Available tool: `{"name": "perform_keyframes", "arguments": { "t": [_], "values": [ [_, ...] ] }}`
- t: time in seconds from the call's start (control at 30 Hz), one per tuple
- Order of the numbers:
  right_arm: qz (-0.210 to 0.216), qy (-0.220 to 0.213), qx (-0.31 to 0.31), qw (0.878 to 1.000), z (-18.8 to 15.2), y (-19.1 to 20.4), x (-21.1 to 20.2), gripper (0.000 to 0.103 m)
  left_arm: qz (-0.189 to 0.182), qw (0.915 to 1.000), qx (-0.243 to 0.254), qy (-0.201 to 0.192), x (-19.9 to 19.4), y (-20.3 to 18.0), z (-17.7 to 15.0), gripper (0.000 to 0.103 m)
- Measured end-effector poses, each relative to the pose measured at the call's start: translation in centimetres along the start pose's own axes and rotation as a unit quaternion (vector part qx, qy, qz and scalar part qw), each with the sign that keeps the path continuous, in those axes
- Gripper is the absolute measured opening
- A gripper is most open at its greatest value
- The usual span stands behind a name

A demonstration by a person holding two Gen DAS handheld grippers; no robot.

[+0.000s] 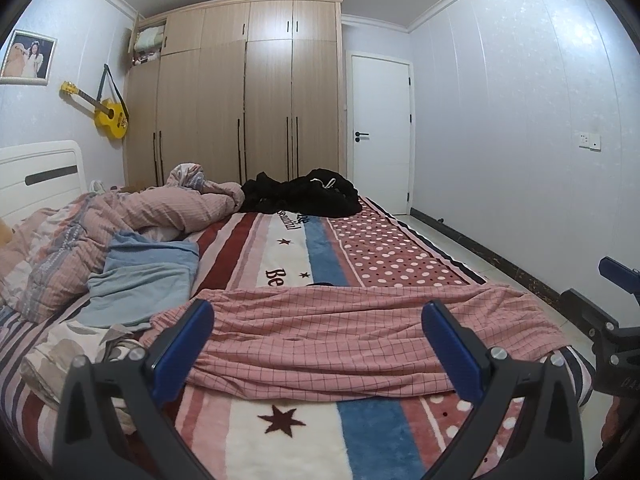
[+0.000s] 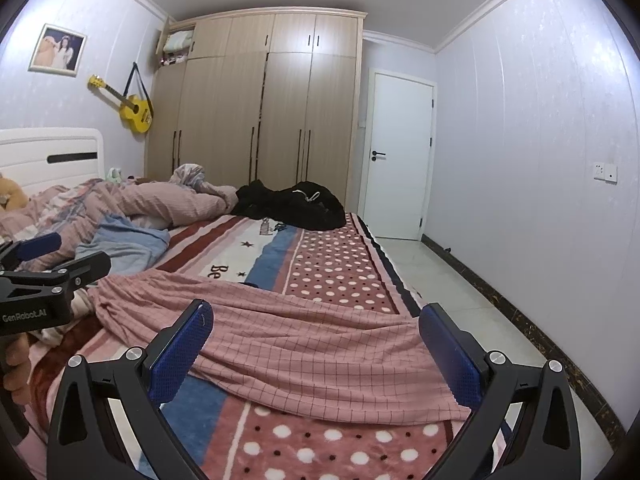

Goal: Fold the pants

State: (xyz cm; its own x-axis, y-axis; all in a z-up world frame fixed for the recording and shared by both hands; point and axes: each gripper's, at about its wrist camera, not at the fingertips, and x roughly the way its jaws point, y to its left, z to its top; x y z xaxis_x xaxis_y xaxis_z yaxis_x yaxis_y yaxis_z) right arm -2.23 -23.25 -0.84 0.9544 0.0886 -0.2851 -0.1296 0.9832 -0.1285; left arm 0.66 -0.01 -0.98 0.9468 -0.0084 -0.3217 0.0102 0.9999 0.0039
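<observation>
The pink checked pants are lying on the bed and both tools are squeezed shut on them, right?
Not quite. The pink checked pants do lie on the bed, but both views show the left tool and the right tool wide open, holding nothing.

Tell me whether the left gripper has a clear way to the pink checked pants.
Probably yes: the left gripper is open just above the pink checked pants, which lie spread across the blanket with nothing between.

Blanket lettering (image 1: pixel 280 276) partly under the pink pants (image 1: pixel 340 332).
</observation>
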Motion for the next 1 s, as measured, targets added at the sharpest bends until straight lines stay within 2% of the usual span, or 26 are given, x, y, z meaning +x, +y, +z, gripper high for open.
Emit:
{"name": "perform_keyframes", "arguments": {
  "t": [1.0],
  "values": [
    [0.019, 0.013, 0.003, 1.0, -0.29, -0.05, 0.76, 0.102, 0.002, 1.0, -0.001, 0.006, 0.26, 0.21, -0.12, 0.102]
  ]
}}
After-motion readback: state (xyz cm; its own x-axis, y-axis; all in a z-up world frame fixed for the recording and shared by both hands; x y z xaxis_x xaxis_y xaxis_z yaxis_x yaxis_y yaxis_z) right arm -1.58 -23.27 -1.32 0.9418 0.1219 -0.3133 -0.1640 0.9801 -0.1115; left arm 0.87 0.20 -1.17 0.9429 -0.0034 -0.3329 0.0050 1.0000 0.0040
